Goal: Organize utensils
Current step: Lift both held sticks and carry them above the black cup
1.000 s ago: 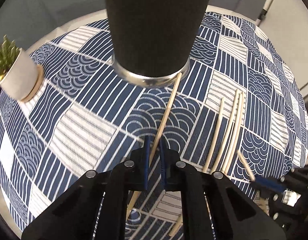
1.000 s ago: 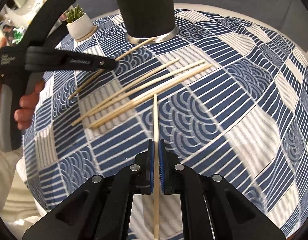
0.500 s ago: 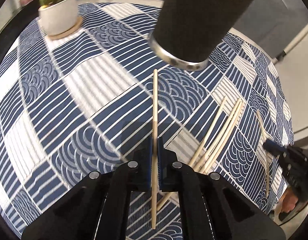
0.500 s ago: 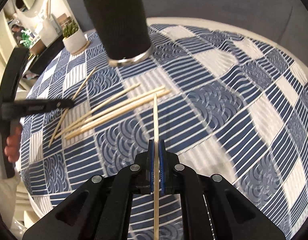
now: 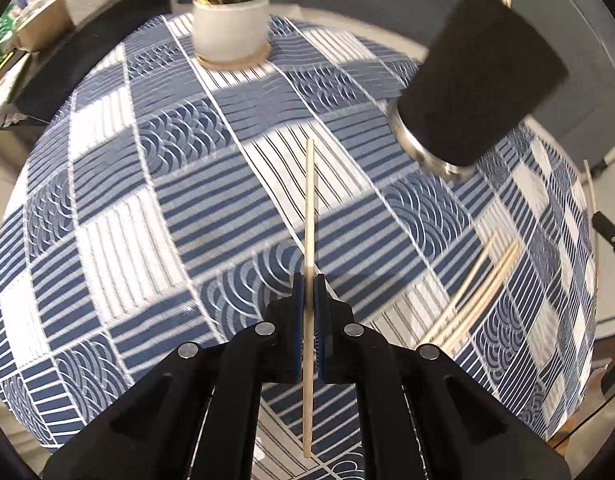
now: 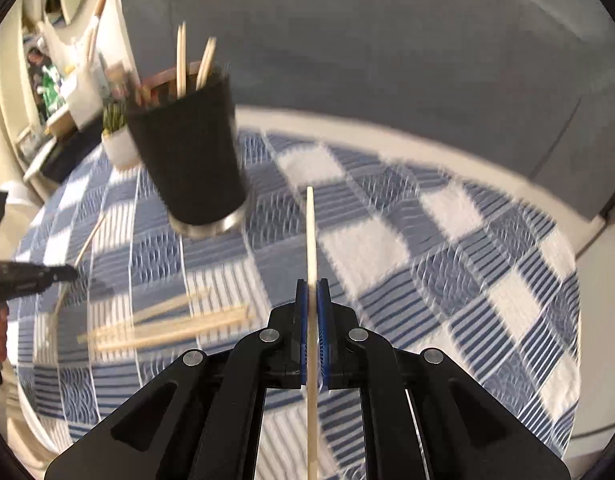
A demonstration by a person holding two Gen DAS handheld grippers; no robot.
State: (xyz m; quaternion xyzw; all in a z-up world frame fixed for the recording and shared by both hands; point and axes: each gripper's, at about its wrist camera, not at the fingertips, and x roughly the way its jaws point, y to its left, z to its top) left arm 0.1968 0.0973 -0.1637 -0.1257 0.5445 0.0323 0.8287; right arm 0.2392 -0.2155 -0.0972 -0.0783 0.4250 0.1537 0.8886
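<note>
Left gripper (image 5: 308, 280): my blue pads are clamped on a wooden chopstick (image 5: 309, 208) that runs straight ahead between them, its tip out over the cloth and its tail back past my knuckles.
Right gripper (image 6: 312, 286): my pads are pinched tight on a second chopstick (image 6: 311, 232), which also points forward, with its far tip over the table.
Holder: a black cup with a steel base ring (image 6: 187, 152) stands on the table ahead and left of my right gripper; three chopsticks in the cup (image 6: 181, 60) stick up out of its mouth. From my left side the same cup (image 5: 479, 80) sits ahead and to the right.
Loose sticks: a bundle of loose chopsticks (image 6: 167, 326) lies flat on the cloth, left of my right gripper; the left view shows them (image 5: 471, 304) on its right. One single chopstick (image 6: 89, 240) lies apart, nearer the table's left edge.
Table: a round top under a blue-and-white patterned tablecloth (image 5: 147, 200).
Plant: a small potted succulent in a white pot (image 5: 229, 20) stands on a coaster at the far side, well apart from the loose sticks.
Blur: the right view is smeared, so fine detail there is unclear.
</note>
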